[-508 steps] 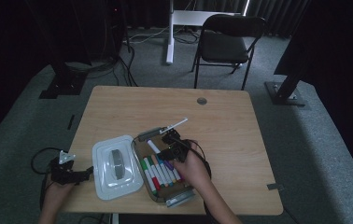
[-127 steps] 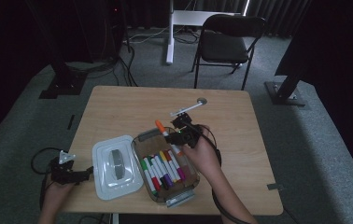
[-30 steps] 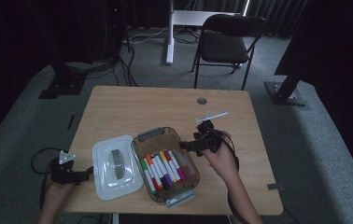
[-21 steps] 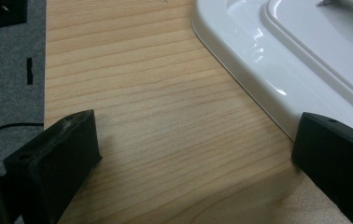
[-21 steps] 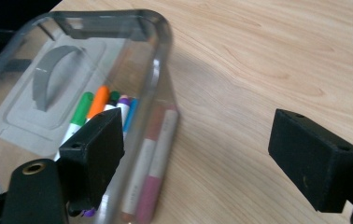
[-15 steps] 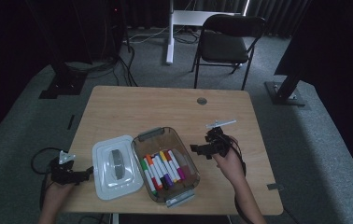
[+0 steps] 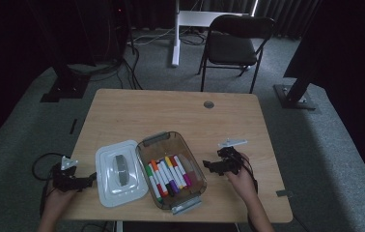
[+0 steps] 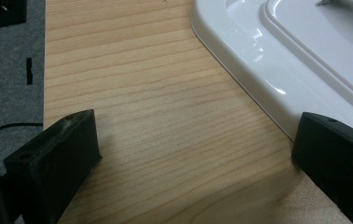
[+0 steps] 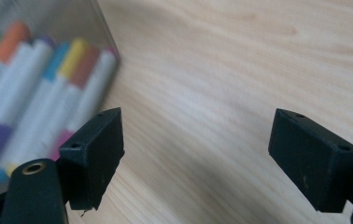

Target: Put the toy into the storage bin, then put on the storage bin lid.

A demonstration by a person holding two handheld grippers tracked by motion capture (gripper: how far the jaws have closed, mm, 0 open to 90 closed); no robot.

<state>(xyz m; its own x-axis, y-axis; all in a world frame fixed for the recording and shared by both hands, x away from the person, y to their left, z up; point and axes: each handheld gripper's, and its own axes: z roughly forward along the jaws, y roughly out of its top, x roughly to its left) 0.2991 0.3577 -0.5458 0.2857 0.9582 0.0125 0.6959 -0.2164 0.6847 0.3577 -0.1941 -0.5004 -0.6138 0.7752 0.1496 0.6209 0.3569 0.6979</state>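
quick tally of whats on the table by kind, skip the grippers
markers: about 7, packed tight, so hard to split
box: 1
lid: 1
total: about 9

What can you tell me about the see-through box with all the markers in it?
The clear plastic box sits open on the wooden table, turned at a slant. It is rectangular with rounded corners and grey clips at both short ends. Markers with white bodies and coloured caps lie side by side inside. Its white lid lies flat just beside it. The right gripper, jaws open, is near its side wall.
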